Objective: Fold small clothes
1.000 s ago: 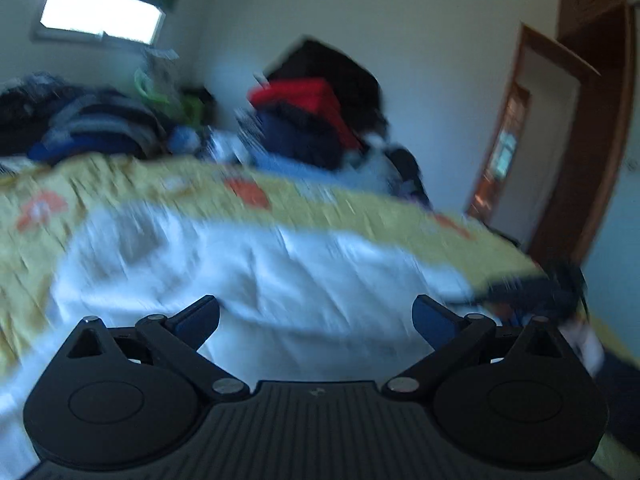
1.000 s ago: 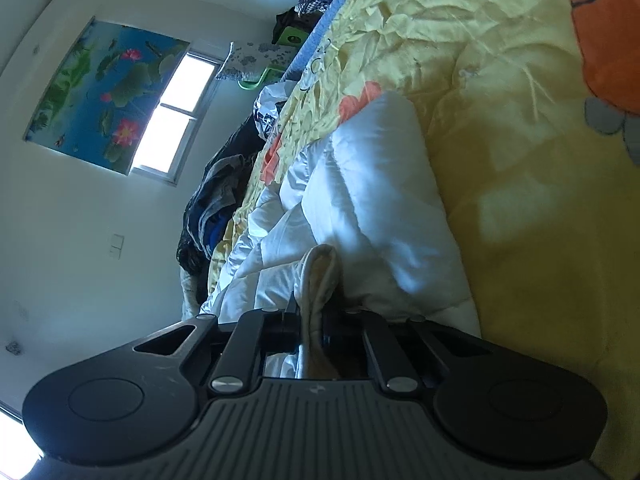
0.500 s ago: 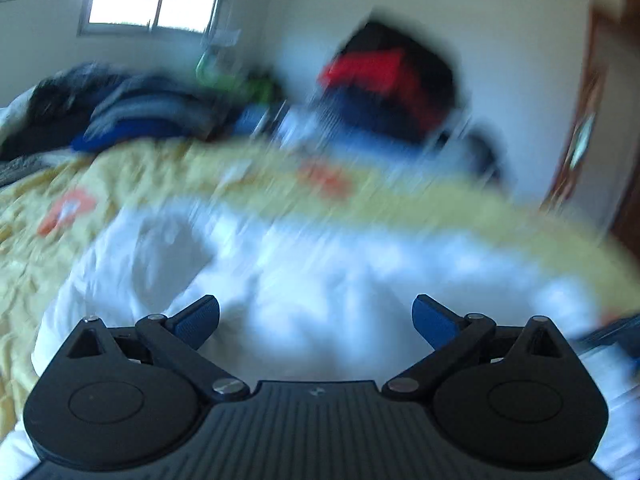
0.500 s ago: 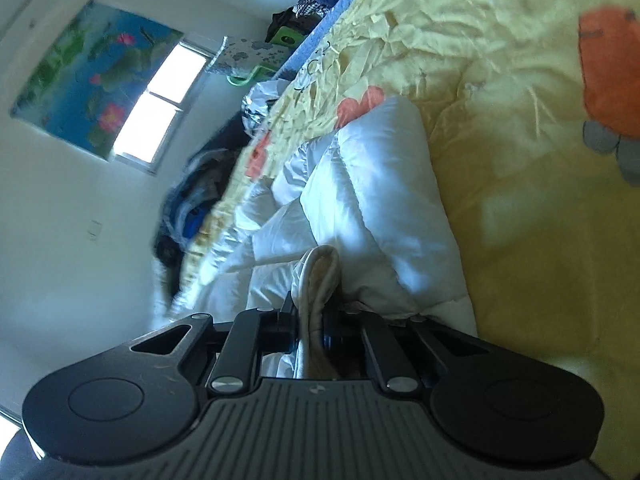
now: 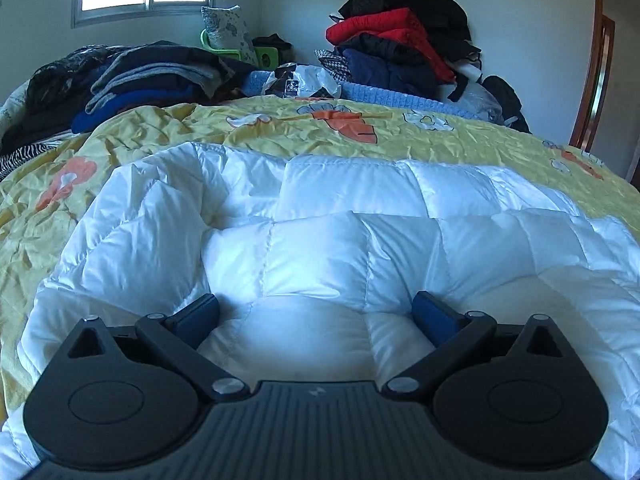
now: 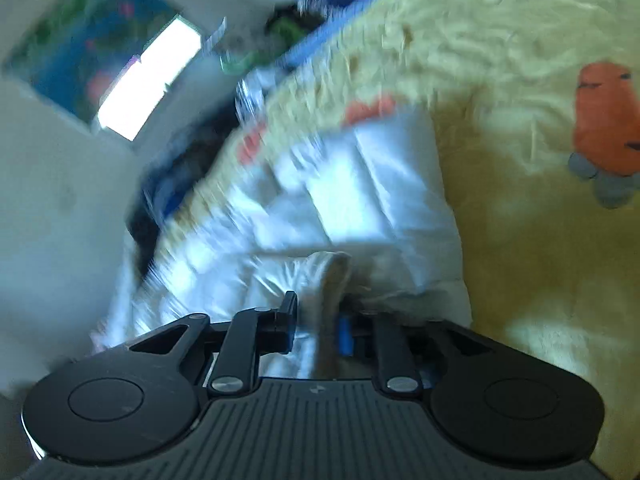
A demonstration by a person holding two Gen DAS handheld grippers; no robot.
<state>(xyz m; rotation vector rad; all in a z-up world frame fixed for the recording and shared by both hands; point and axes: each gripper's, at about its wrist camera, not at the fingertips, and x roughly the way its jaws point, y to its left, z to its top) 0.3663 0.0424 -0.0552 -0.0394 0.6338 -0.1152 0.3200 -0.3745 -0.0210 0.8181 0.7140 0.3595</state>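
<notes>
A white quilted puffer jacket (image 5: 320, 248) lies spread on the yellow carrot-print bedspread (image 5: 280, 128). My left gripper (image 5: 316, 312) is open, its blue pads (image 5: 200, 314) resting wide apart on the jacket's padding with a puffed panel bulging between them. The right wrist view is blurred. It shows the same jacket (image 6: 360, 184) and its cream ribbed edge (image 6: 328, 276), which stands up between the jaws of my right gripper (image 6: 318, 322). Those jaws are opening, and a gap shows on the left side of the edge.
A pile of dark folded clothes (image 5: 140, 76) sits at the bed's far left. A taller heap of red and black jackets (image 5: 392, 40) stands at the far right, with a plastic bag (image 5: 304, 80) between them. A wooden door frame (image 5: 600, 72) is at the right.
My left gripper swung left and came down onto the white jacket, still open. My right gripper's jaws, shut on the cream edge before, have parted, and that gripper has rolled and lifted.
</notes>
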